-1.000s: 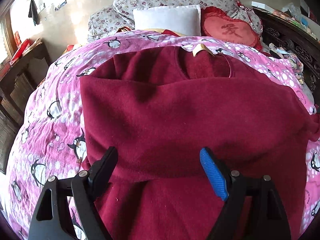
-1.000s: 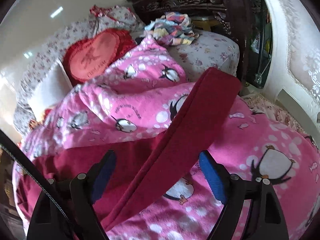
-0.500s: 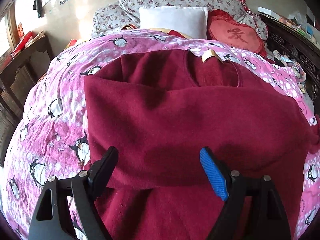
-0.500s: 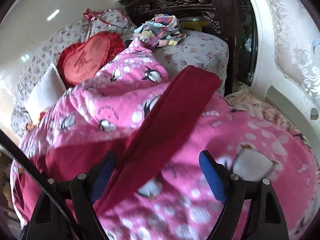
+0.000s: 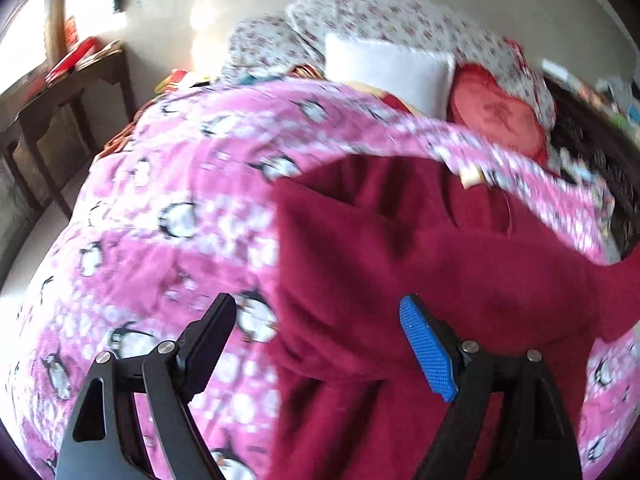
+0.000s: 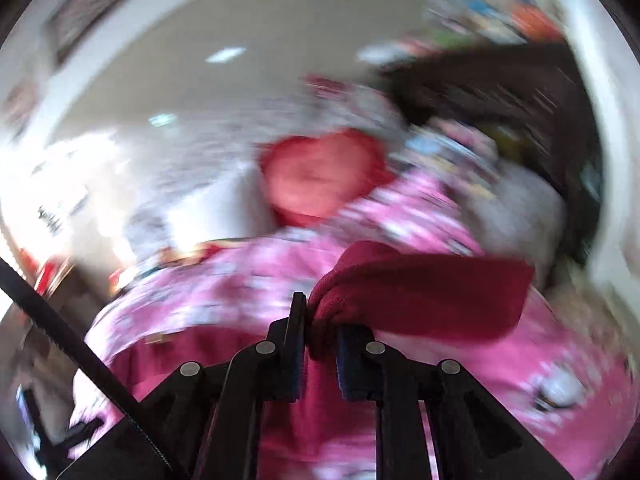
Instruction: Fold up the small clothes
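Observation:
A dark red fleece top (image 5: 420,264) lies on the pink penguin-print bedcover (image 5: 160,216), its left sleeve folded across the body. My left gripper (image 5: 320,328) is open and empty, over the top's left edge, its left finger above the bedcover. My right gripper (image 6: 318,320) is shut on the top's right sleeve (image 6: 424,292) and holds it lifted above the bedcover (image 6: 520,360). The right wrist view is blurred by motion.
A white pillow (image 5: 384,68), floral pillows (image 5: 400,20) and a red heart cushion (image 5: 496,116) lie at the head of the bed. A dark wooden table (image 5: 60,92) stands at the left. Dark carved furniture (image 6: 500,80) stands at the right.
My right gripper has closed on the right sleeve and raised it. My left gripper has shifted left, so the top now sits right of centre in its view.

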A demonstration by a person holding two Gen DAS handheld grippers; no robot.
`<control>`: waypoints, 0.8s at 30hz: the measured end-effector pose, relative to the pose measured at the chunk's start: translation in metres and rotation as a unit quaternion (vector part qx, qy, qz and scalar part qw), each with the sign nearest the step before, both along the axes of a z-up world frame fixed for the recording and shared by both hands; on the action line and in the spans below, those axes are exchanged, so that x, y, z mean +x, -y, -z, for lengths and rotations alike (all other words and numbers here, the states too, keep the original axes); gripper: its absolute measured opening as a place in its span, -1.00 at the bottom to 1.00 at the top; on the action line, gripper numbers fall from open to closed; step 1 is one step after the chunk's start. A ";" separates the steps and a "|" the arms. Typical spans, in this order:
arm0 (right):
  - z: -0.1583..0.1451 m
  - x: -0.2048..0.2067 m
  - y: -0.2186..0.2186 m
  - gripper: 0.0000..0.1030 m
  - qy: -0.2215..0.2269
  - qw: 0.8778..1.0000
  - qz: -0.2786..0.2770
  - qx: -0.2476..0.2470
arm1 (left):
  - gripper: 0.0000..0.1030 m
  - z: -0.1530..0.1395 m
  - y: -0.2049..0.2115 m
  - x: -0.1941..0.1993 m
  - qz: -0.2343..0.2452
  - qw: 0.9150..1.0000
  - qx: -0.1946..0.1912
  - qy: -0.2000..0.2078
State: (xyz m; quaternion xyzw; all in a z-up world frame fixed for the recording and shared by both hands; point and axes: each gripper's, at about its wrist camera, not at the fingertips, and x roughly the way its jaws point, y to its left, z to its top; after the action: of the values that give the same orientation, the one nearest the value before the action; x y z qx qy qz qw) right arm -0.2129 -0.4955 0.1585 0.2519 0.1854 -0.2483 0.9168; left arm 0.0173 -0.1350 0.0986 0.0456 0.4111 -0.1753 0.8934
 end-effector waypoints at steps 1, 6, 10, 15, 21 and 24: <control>-0.009 0.014 -0.020 -0.73 -0.002 0.999 -0.033 -0.017 | 0.62 -0.004 -0.011 0.003 -0.011 1.000 -0.008 0.002; 0.000 0.099 -0.135 -0.72 -0.031 0.973 -0.223 -0.050 | 0.64 -0.007 -0.044 0.015 -0.047 0.999 -0.028 0.000; 0.063 0.151 -0.183 -0.07 -0.114 0.947 -0.301 -0.012 | 0.64 0.009 -0.052 0.020 -0.052 0.998 -0.030 -0.023; 0.082 0.131 -0.166 0.30 -0.110 0.953 -0.279 0.026 | 0.64 0.020 -0.042 0.017 -0.021 0.999 -0.030 -0.029; 0.066 0.122 -0.150 0.49 -0.078 0.966 -0.247 0.012 | 0.64 0.019 -0.019 0.015 0.001 0.998 -0.041 -0.037; 0.065 0.144 -0.169 0.49 -0.086 0.958 -0.272 -0.005 | 0.64 0.016 -0.021 0.012 -0.007 0.999 -0.025 -0.019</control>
State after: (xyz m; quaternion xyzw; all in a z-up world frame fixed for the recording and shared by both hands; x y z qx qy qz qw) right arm -0.0685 -0.3263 0.0931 0.1646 0.3234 -0.0108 0.9318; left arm 0.0294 -0.1143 0.0822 0.0170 0.4242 -0.1798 0.8874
